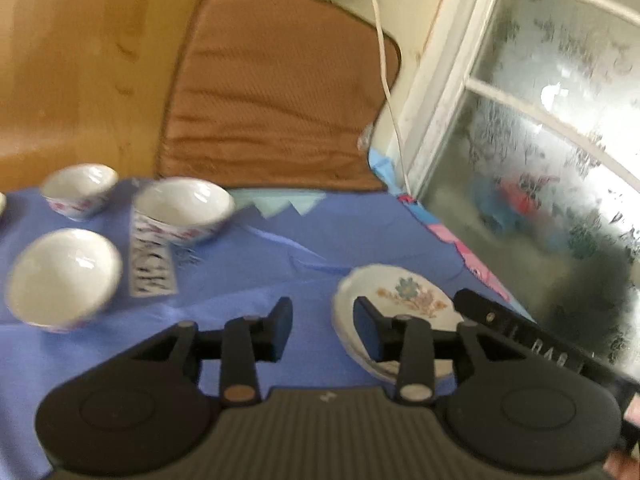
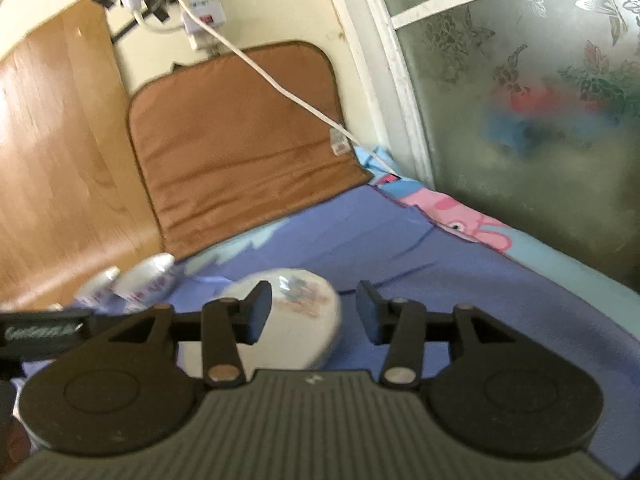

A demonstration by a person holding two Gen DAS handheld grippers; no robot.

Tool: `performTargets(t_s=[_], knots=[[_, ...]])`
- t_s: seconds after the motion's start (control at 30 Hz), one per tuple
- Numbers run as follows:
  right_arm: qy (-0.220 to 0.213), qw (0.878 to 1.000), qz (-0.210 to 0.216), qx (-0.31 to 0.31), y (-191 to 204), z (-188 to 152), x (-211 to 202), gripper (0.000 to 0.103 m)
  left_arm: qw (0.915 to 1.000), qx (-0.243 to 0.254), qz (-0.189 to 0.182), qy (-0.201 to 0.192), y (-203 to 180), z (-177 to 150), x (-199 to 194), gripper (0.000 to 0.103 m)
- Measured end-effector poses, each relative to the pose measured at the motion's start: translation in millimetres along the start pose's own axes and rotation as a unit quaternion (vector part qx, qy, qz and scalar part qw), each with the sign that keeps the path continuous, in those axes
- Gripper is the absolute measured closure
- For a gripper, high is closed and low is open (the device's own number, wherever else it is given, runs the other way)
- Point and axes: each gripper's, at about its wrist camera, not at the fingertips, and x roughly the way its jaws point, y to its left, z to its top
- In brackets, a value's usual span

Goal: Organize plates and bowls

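Three white bowls with red and blue patterns stand on the blue cloth at the left: a near one (image 1: pixel 64 278), a middle one (image 1: pixel 184 210) and a far small one (image 1: pixel 80 188). A small stack of floral white plates (image 1: pixel 400 300) lies at the right, partly behind my left gripper's right finger. My left gripper (image 1: pixel 323 330) is open and empty above the cloth, left of the plates. In the right wrist view the same plates (image 2: pixel 296 312) lie between and behind the fingers of my right gripper (image 2: pixel 312 312), which is open and empty. Two bowls (image 2: pixel 148 280) show at the far left.
A brown cushion (image 1: pixel 272 92) leans on the wall behind the cloth, with a wooden panel (image 1: pixel 72 60) to its left. A white cable (image 2: pixel 280 88) runs down from a power strip (image 2: pixel 200 4). A frosted glass door (image 1: pixel 540 140) borders the right side. A printed label (image 1: pixel 154 264) lies between the bowls.
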Motion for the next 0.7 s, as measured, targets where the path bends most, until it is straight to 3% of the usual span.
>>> performTargets(t_s=[0.13, 0.3, 0.43, 0.53, 0.6, 0.7], knots=[[0.008, 0.998, 0.061, -0.018, 31.0, 2.1, -3.2, 0.064, 0.9987, -0.009, 0.028, -0.041, 41.6, -8.6, -43.7, 0.067], [0.104, 0.978, 0.179, -0.030, 94.6, -6.1, 20.0, 0.078, 0.9876, -0.055, 0.128, -0.071, 122.7, -25.8, -87.0, 0.065], [0.185, 0.950, 0.250, -0.037, 161.9, -17.4, 47.1, 0.078, 0.9642, -0.086, 0.236, -0.084, 193.5, -39.7, -113.7, 0.065], [0.228, 0.934, 0.272, -0.046, 219.8, -27.0, 69.0, 0.076, 0.9411, -0.097, 0.310, -0.095, 238.3, -48.0, -131.0, 0.065], [0.245, 0.932, 0.265, -0.045, 256.2, -32.0, 89.0, 0.075, 0.9295, -0.135, 0.327, -0.105, 264.5, -53.5, -141.8, 0.065], [0.275, 0.930, 0.243, -0.025, 296.6, -39.4, 129.2, 0.075, 0.9235, -0.207, 0.299, -0.121, 291.8, -59.5, -154.4, 0.065]])
